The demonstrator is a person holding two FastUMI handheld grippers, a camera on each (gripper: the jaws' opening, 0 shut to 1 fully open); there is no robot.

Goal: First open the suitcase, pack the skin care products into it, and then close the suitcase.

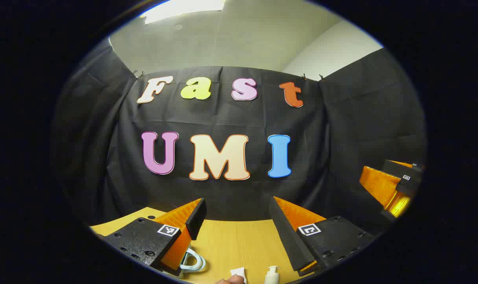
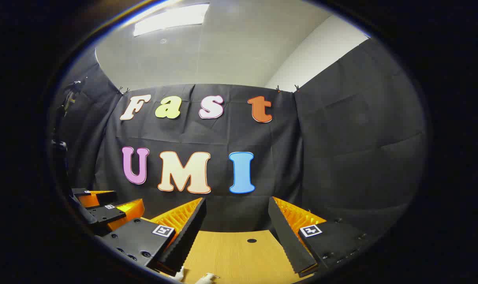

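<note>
The surface (image 1: 239, 240) is warm yellow wood with a fine, faint grain; in the right gripper view the surface (image 2: 239, 256) shows the same tone, with one small dark round hole in it. The cloth (image 1: 341, 130) behind is plain black, creased in soft folds. Above it the ceiling (image 1: 231, 39) is pale grey-white with a bright white light panel (image 1: 183, 10). A pump bottle (image 1: 272, 275) at the bottom edge is white. Beside it a tube (image 1: 238, 273) is white too. A looped handle (image 1: 193, 261) is pale blue-white. In the right gripper view a pump bottle (image 2: 207, 278) is white.
</note>
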